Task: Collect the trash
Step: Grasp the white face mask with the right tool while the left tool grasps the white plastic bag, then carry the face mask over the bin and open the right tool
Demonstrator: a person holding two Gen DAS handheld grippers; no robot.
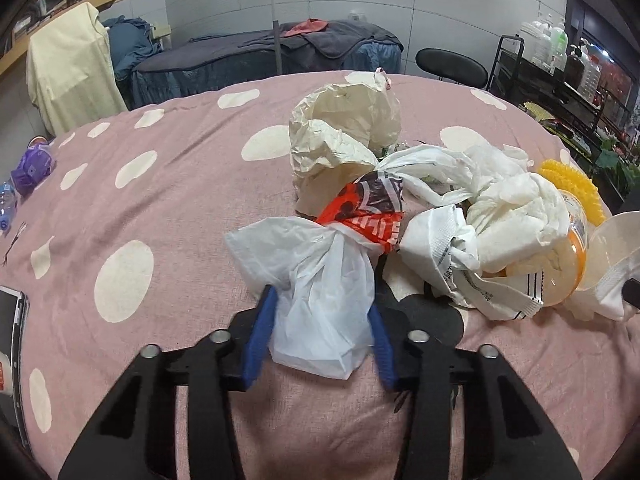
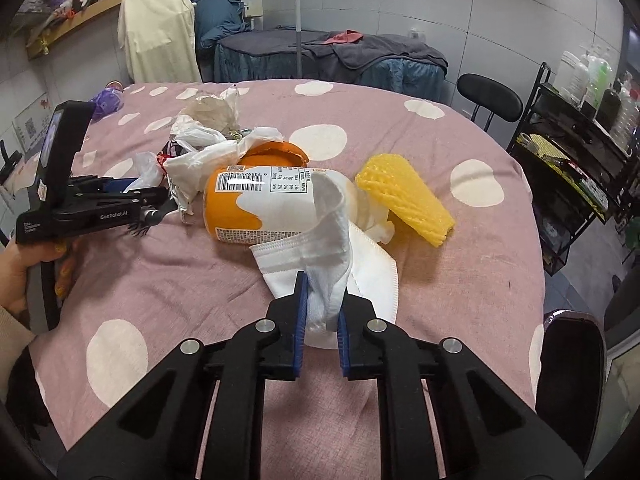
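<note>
Collecting has barely begun — the trash sits heaped on the spotted cloth (image 2: 400, 140). Left gripper (image 1: 322, 320) pinches a thin, crinkly plastic bag (image 1: 320, 280); right gripper (image 2: 322, 312) pinches a soft white mask (image 2: 320, 248) just before the smooth orange cup (image 2: 256, 204) — yellow foam netting (image 2: 404, 196) beside it waits.

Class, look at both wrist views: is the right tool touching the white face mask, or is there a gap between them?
Touching. The right wrist view shows the right tool with its blue pads pressed on a fold of the white face mask, no gap visible.
</note>
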